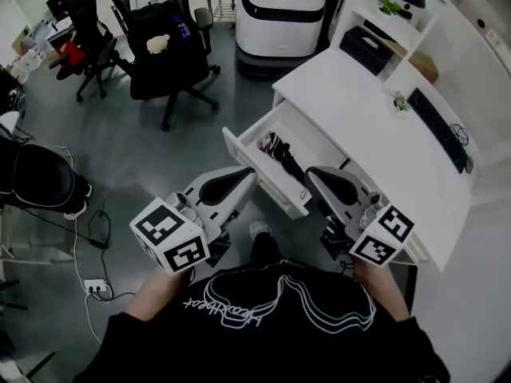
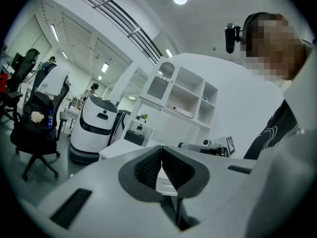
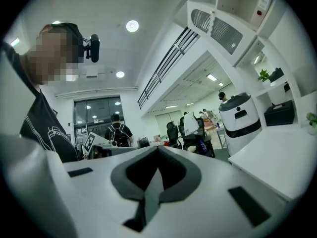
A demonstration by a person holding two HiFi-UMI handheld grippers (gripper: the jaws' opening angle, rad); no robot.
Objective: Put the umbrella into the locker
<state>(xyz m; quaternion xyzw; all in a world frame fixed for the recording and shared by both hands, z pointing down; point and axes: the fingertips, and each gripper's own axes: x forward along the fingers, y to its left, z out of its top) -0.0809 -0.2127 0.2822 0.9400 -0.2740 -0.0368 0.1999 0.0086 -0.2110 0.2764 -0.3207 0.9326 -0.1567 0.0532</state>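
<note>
The folded umbrella [image 1: 279, 153], black with a pale patterned patch, lies inside the open white drawer [image 1: 257, 168] of the desk [image 1: 363, 122]. Both grippers are held up close to the person's chest, above and in front of the drawer, and point level. My left gripper [image 1: 249, 174] hangs over the drawer's near left corner; in its own view the jaws [image 2: 161, 151] meet at the tips with nothing between them. My right gripper [image 1: 313, 174] hangs over the drawer's near right end, its jaws [image 3: 157, 150] also shut and empty. Neither touches the umbrella.
A keyboard [image 1: 437, 128] and a small plant [image 1: 399, 102] sit on the desk. A white wheeled robot [image 1: 283, 10] stands behind it. Black office chairs [image 1: 169, 50] stand at the upper left. Cables and a power strip [image 1: 96, 286] lie on the floor at the left.
</note>
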